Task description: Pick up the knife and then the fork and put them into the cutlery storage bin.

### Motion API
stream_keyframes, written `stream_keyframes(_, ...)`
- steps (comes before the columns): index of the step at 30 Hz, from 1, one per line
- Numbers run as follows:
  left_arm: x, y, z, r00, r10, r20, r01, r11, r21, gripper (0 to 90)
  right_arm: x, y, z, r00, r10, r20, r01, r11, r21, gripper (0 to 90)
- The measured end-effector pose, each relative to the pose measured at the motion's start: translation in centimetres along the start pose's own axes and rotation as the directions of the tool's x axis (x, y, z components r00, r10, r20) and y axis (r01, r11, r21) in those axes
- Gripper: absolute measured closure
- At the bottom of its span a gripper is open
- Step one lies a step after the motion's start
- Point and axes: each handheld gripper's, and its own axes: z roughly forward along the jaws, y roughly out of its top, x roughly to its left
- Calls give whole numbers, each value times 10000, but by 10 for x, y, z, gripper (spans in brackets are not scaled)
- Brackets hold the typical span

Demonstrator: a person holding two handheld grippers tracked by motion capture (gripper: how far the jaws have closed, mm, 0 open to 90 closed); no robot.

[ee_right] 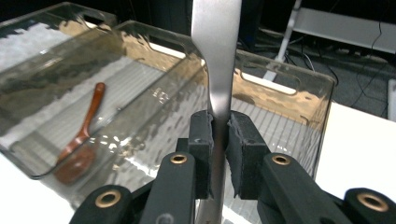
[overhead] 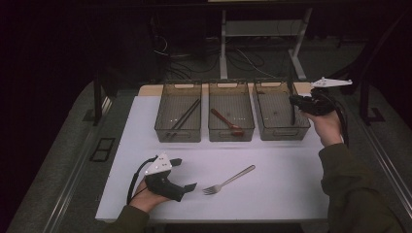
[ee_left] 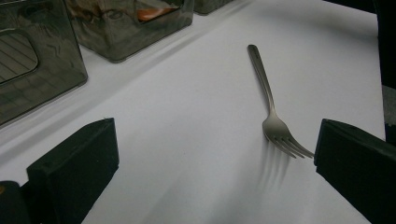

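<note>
My right gripper (overhead: 297, 101) hangs over the right-hand clear bin (overhead: 284, 133), shut on a flat metal utensil (ee_right: 217, 56). In the right gripper view its pads (ee_right: 201, 140) pinch the narrow part of the handle, and the utensil's ends run out of frame. From above, the utensil (overhead: 292, 114) shows as a thin dark strip reaching down into that bin. A steel fork (overhead: 228, 180) lies on the white mat, tines toward my left gripper (overhead: 184, 174). That gripper is open and low at the front left, with the fork (ee_left: 268, 98) ahead, tines close to one jaw, untouched.
Three clear bins stand in a row at the back of the white mat (overhead: 272, 165). The left bin (overhead: 178, 135) holds dark chopsticks (overhead: 184, 116). The middle bin (overhead: 231, 133) holds a wooden spoon (overhead: 227, 121). Table legs and cables lie beyond.
</note>
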Motion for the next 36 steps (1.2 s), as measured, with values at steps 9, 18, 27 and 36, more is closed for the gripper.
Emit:
stream_keyframes(9, 0, 0, 0, 10000, -30, 3, 30, 10000, 11, 0, -10, -10, 17, 9988, -222, 434, 179, 9951, 968, 790)
stream_keyframes(18, 0, 0, 0, 10000, -13, -5, 13, 10000, 62, 0, -18, -19, 28, 9975, -552, 441, 440, 9736, 2242, 790)
stream_keyframes(27, 0, 0, 1, 10000, 3, 9, -3, 10000, 85, 0, -17, -22, 37, 9970, -755, 179, 661, 9471, 3141, 789)
stream_keyframes(36, 0, 0, 0, 10000, 11, -1, -11, 10000, 92, 0, -12, -21, 45, 9948, -1017, 70, 929, 9323, 3497, 785)
